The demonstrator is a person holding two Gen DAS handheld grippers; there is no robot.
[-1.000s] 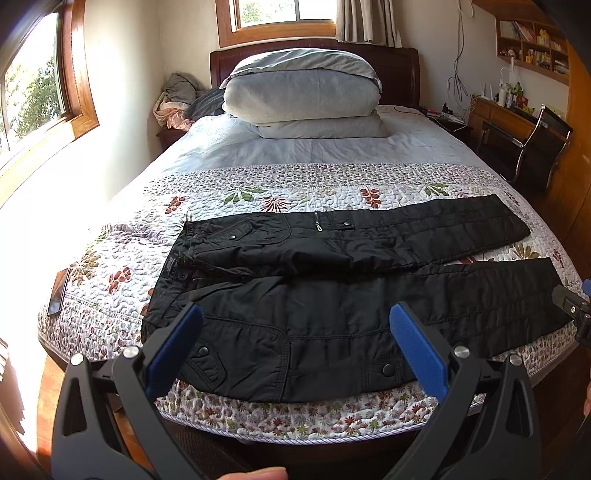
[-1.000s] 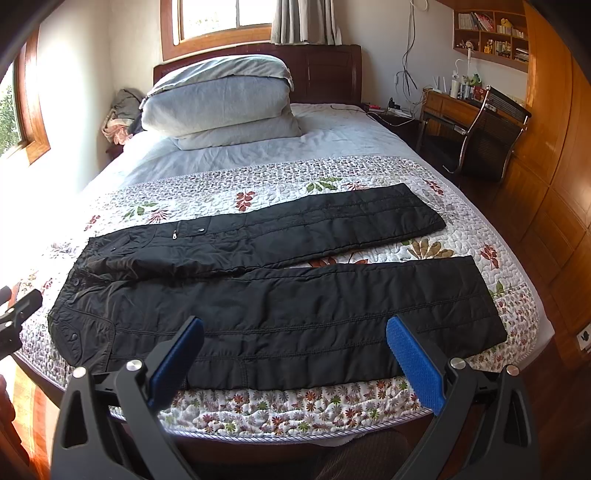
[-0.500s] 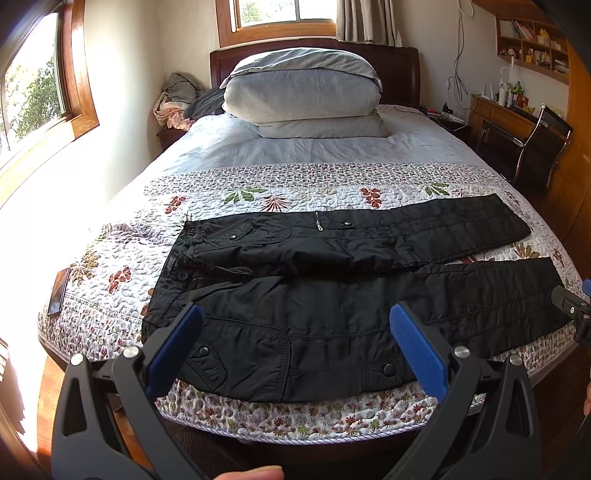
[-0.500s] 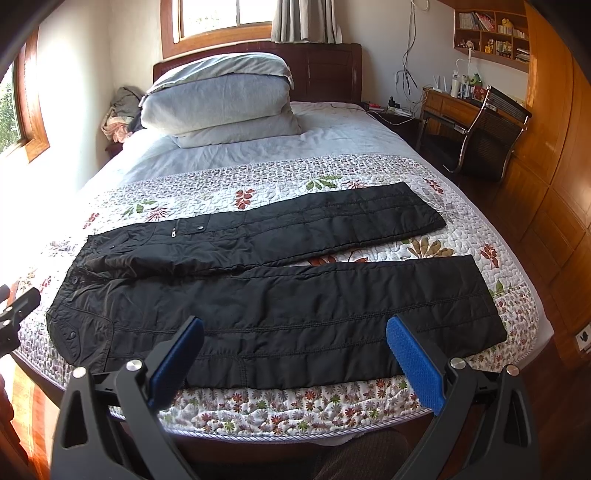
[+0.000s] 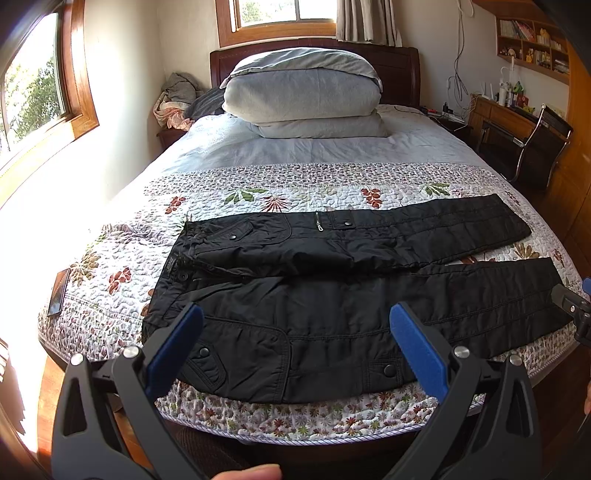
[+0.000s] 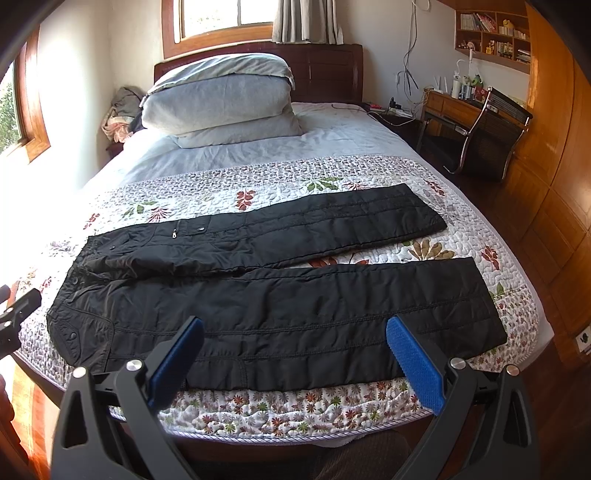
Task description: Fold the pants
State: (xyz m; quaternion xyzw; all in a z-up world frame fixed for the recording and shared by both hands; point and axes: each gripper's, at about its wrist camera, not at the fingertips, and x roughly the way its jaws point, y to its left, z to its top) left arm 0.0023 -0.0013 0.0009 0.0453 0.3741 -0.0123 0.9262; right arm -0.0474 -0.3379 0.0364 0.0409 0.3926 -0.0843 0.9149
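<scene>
Black pants (image 5: pixel 332 295) are laid flat across the quilted bed (image 5: pixel 258 192), waistband to the left, legs slightly apart. The left claw (image 5: pixel 295 347) and right claw (image 6: pixel 295 354) are held wide open above the near edge, nothing gripped.

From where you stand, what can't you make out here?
- Near hem of the pants: left wrist view, partly behind the left hand-held gripper.
- Dark flat object on the quilt: too small to identify.
- Shelf items: right wrist view, too small.
</scene>
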